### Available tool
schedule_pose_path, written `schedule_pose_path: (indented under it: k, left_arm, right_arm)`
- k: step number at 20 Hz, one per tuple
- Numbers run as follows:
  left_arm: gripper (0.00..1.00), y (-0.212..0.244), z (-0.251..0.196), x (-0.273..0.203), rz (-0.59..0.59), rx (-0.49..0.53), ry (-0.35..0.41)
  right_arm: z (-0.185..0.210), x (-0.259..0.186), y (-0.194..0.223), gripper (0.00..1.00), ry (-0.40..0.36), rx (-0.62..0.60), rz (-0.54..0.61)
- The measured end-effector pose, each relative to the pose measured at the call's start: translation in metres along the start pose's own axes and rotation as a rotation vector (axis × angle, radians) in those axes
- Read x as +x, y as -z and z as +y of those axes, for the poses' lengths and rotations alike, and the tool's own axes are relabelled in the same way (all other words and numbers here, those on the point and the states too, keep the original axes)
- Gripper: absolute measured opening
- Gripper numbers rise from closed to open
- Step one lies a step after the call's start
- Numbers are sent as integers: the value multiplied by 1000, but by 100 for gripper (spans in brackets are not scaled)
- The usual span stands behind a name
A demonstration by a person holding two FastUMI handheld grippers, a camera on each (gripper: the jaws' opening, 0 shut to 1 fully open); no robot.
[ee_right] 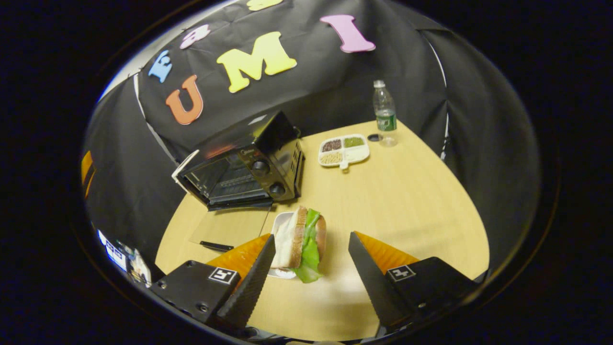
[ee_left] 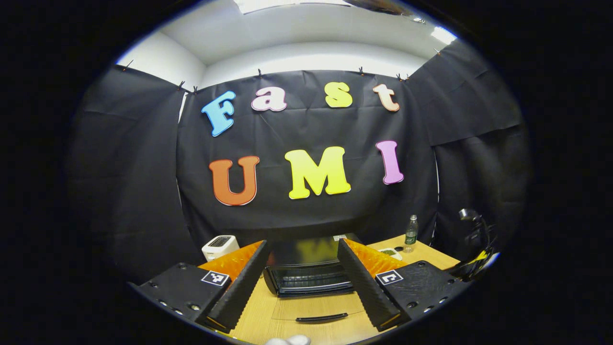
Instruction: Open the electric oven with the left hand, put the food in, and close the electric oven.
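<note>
Left gripper [ee_left: 301, 273]: fingers spread wide, grasping nothing, held above the wooden table [ee_left: 330, 311] and facing the oven head-on. Right gripper [ee_right: 311, 261]: likewise released, fingers wide apart, nothing between them in contact; the sandwich [ee_right: 301, 244] sits just ahead of its left finger, apart from both. Sandwich: white bread with green lettuce, standing on edge on a small white plate [ee_right: 280, 223], on the table just in front of the oven's right corner. Electric oven [ee_right: 242, 170]: black, two round knobs on its front panel, door open; the glass door [ee_left: 311, 309] lies folded down flat on the table toward the left gripper, its dark handle [ee_left: 322, 317] at the near edge, wire rack visible inside. White appliance [ee_left: 219, 246]: left of the oven, near the back cloth. Divided white tray [ee_right: 344, 150]: four compartments of grains or beans, beyond the oven's right side. Plastic water bottle [ee_right: 384, 114]: upright, green label, just beside the tray, near the far table edge, a small dark cap-like item at its foot.
</note>
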State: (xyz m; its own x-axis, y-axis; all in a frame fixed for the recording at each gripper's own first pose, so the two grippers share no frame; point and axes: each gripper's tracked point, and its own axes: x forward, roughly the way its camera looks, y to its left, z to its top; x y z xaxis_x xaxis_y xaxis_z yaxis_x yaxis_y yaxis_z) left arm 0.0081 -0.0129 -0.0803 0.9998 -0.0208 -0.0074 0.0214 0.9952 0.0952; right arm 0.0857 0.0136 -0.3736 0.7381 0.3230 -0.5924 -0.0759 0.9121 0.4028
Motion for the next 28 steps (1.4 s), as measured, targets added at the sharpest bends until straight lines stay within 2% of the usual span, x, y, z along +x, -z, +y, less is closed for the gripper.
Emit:
schedule_pose_path:
  k: [1,2,4,5,6,8,9,10,12,14,18,19,20,24,28]
  left_arm:
    - [95,-1,-1,-1,2,6,-1]
    - [95,-2,-2,-1,4,12,-3]
    - [95,-1,-3,2,11,19,-4]
    - [95,1,-2,3,20,23,-10]
    - [95,2,-1,5,24,24,-14]
    - [95,4,-2,8,37,21,-16]
    - [95,5,-2,10,41,20,-18]
    - [95,6,-2,11,45,20,-19]
    - [95,10,-3,15,56,15,-19]
    - [95,11,-4,16,64,6,-16]
    - [95,12,0,16,61,1,-10]
    - [95,12,1,15,60,1,-9]
    - [95,12,3,14,58,0,-7]
    - [95,12,16,11,53,-18,-10]
    - [95,14,33,9,54,-34,-7]
  right_arm:
    - [3,12,-1,98,-16,32,22]
    - [7,25,-1,89,-41,61,41]
    - [7,41,2,88,-48,90,71]
    - [5,47,2,94,-47,101,79]
    - [4,51,3,84,-52,108,87]
    - [3,57,5,81,-57,133,106]
    - [4,59,10,70,-67,140,123]
    - [6,60,11,64,-82,155,129]
    - [5,63,9,56,-85,178,131]
    - [7,60,7,54,-88,178,126]
    - [17,56,1,38,-82,146,103]
    - [21,53,0,41,-81,142,98]
    - [24,51,-4,35,-85,140,93]
    - [47,35,-26,34,-113,151,37]
    - [84,15,-59,38,-181,238,-42]
